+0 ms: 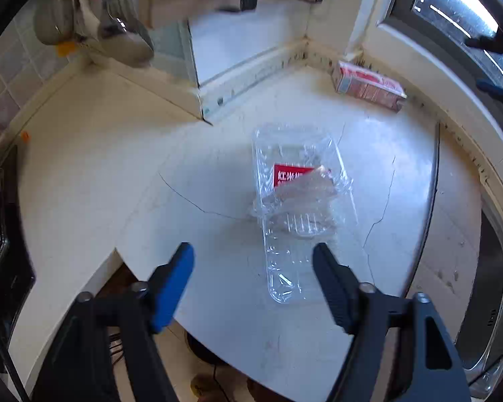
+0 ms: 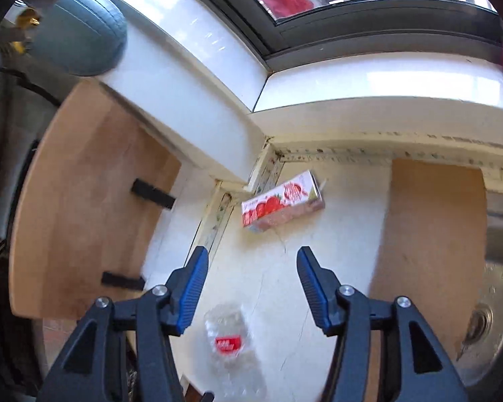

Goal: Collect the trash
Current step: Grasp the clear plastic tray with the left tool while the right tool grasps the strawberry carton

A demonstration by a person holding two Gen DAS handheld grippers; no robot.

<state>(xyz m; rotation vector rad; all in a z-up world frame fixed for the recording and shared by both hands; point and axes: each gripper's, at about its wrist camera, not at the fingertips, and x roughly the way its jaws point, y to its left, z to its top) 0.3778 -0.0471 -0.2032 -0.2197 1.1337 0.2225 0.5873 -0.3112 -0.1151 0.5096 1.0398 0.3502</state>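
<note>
Scene: a pale, cracked tabletop (image 1: 84, 174) in a kitchen corner under a window, with two pieces of trash lying on it.

Left gripper (image 1: 253, 254): jaws stand well apart and hold nothing; bare tabletop shows between them.

Right gripper (image 2: 251, 258): jaws likewise stand apart and empty, with only tabletop in the gap.

Clear plastic tray (image 1: 295, 207): a crumpled transparent clamshell with a red label, lying flat. In the left wrist view it sits just ahead of the left jaws and a little toward the dark finger (image 1: 332, 284), its near end reaching into the gap beside that finger. Its long axis runs roughly along the line the left jaws point. In the right wrist view the same tray (image 2: 229, 345) appears low between the right fingers, closer in than their tips, blurred.

Drink carton (image 2: 281, 201): a red-and-white box lying on its side near the wall corner, ahead of the right jaws and apart from them; its long axis lies crosswise and tilted to their pointing line. From the left jaws it (image 1: 369, 85) lies far ahead, off to the dark finger's side.

Judgement: the left hand appears better placed for the tray, the right for the carton.

Next move, left: probably a small shift toward the dark finger, so the jaws straddle the tray's narrow width.
</note>
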